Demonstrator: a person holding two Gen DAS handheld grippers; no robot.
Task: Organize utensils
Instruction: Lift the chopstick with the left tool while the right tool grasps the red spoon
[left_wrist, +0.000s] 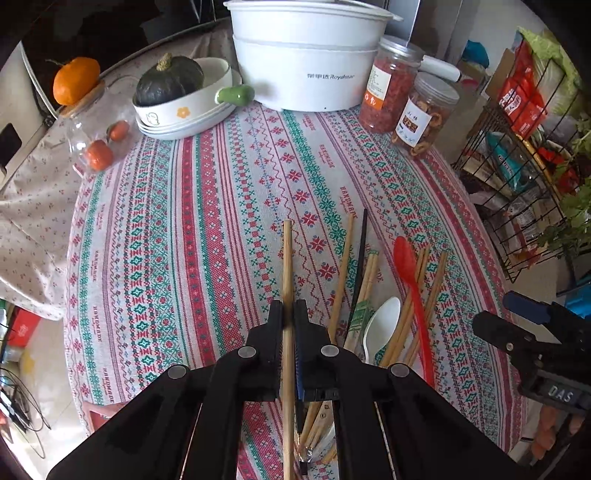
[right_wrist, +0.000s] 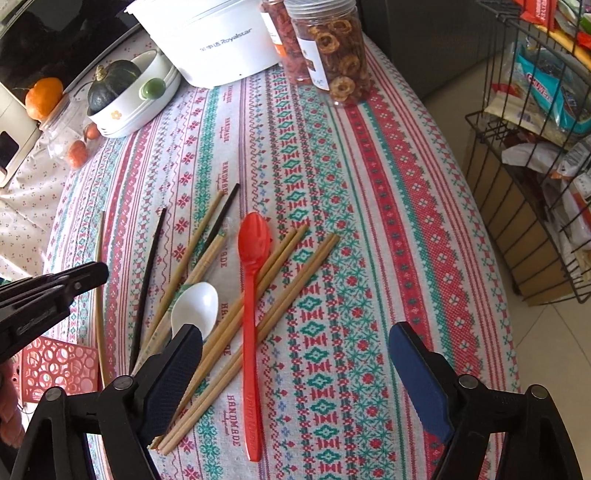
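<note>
My left gripper (left_wrist: 288, 314) pinches 1 wooden chopstick (left_wrist: 287, 266) above the tablecloth (left_wrist: 177, 229). My right gripper (right_wrist: 295, 347) gapes wide, empty, over the utensil pile by the red spoon (right_wrist: 251, 295).

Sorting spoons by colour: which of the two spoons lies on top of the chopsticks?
The red spoon: its long handle crosses over the bamboo chopsticks. The white spoon is shorter and sits left of it.
</note>
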